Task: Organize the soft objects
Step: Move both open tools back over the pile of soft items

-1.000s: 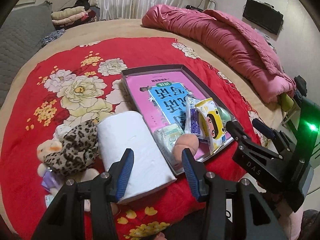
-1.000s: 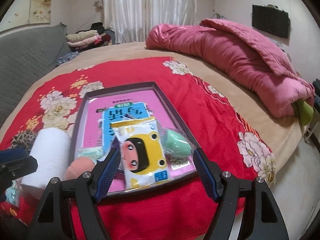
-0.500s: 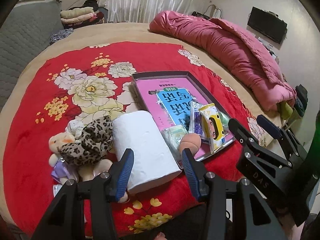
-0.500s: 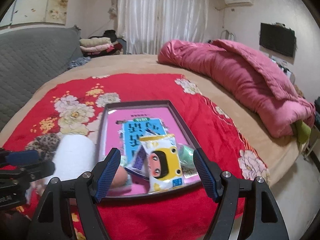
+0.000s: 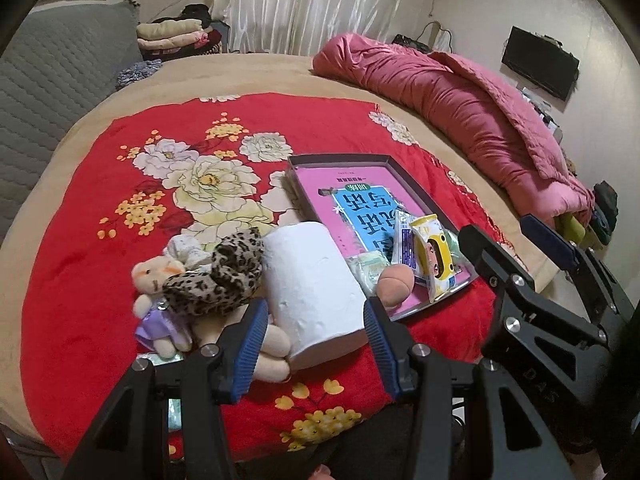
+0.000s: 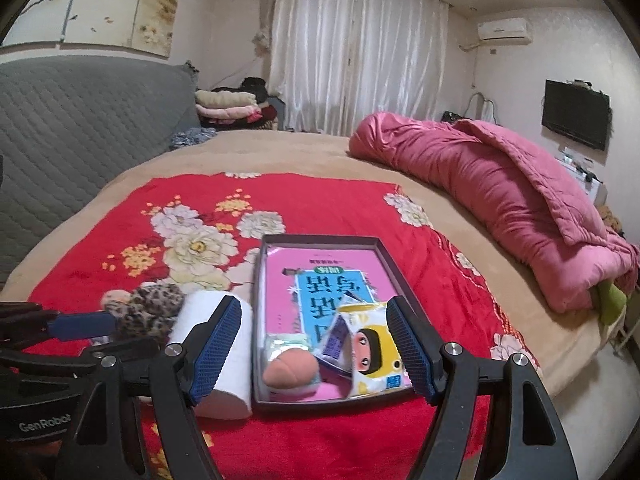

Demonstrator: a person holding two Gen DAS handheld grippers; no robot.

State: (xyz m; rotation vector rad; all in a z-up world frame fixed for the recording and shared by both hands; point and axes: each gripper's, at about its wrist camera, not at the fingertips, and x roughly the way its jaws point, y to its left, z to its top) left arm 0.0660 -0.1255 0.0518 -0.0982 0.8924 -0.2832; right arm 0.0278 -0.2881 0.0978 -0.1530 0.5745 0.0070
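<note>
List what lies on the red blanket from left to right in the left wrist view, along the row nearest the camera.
Small plush doll → leopard-print plush → white paper roll → peach-coloured soft ball → yellow cartoon packet, the last two lying in the dark tray.

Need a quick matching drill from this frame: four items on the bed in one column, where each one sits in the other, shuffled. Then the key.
Things:
1. peach-coloured squishy ball
2. white paper roll
3. leopard-print plush
4. pink quilt

Places:
A. bunched along the far right side of the bed
B. on the red floral blanket, just left of the tray
C. inside the tray, near corner
D. left of the paper roll, among the small dolls

Pairs: 1-C, 2-B, 3-D, 4-A
</note>
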